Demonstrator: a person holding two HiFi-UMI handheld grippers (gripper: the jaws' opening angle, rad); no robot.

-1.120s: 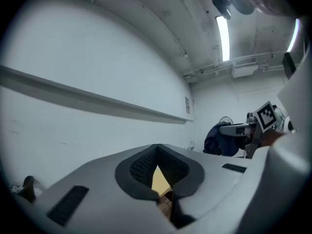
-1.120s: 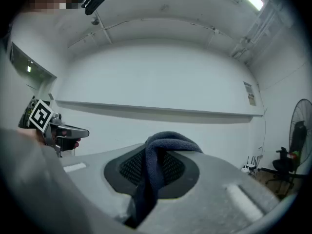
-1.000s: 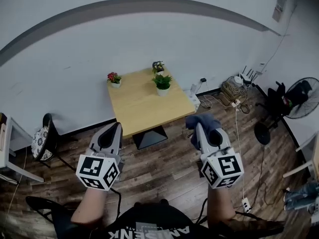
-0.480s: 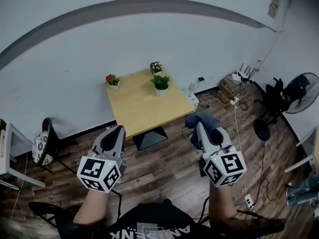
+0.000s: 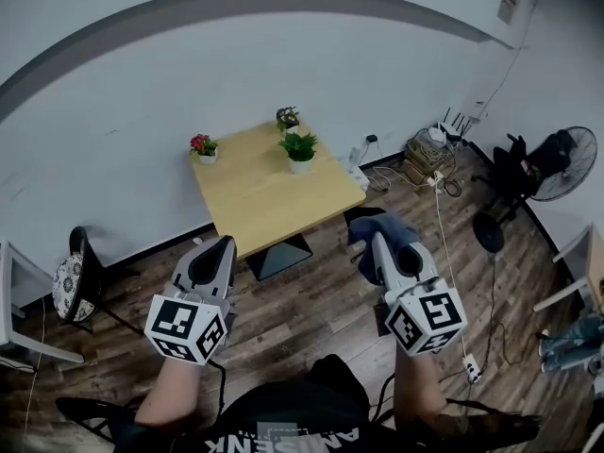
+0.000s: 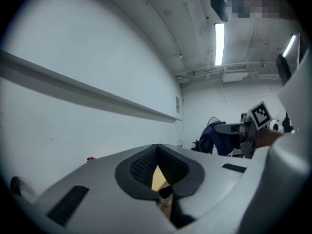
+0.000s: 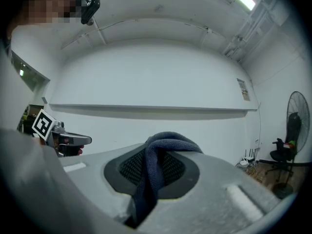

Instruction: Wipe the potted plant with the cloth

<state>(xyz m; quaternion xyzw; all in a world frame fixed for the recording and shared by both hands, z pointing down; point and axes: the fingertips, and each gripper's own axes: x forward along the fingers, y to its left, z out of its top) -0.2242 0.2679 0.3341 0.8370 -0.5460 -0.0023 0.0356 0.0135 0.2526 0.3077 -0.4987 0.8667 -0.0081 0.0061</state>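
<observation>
Three small potted plants stand at the far side of a square wooden table (image 5: 269,201): a leafy green one (image 5: 300,149), a dark one (image 5: 287,119) behind it, and a red-flowered one (image 5: 202,147) at the left corner. My right gripper (image 5: 375,239) is shut on a dark blue cloth (image 5: 380,231), which bunches up over the jaws (image 7: 155,161) in the right gripper view. My left gripper (image 5: 220,250) is shut and holds nothing. Both grippers hang over the wooden floor, short of the table's near edge.
A chair with a patterned cushion (image 5: 71,276) stands at the left. Cables, a router (image 5: 453,128) and a power strip (image 5: 469,371) lie along the right wall and floor. A standing fan (image 5: 559,163) and an office chair (image 5: 514,163) are at the far right. A white wall runs behind the table.
The view has shifted: the table and plants sit slightly higher and further left in the frame than before. Both grippers keep their places in the picture, and the cloth stays in the right one.
</observation>
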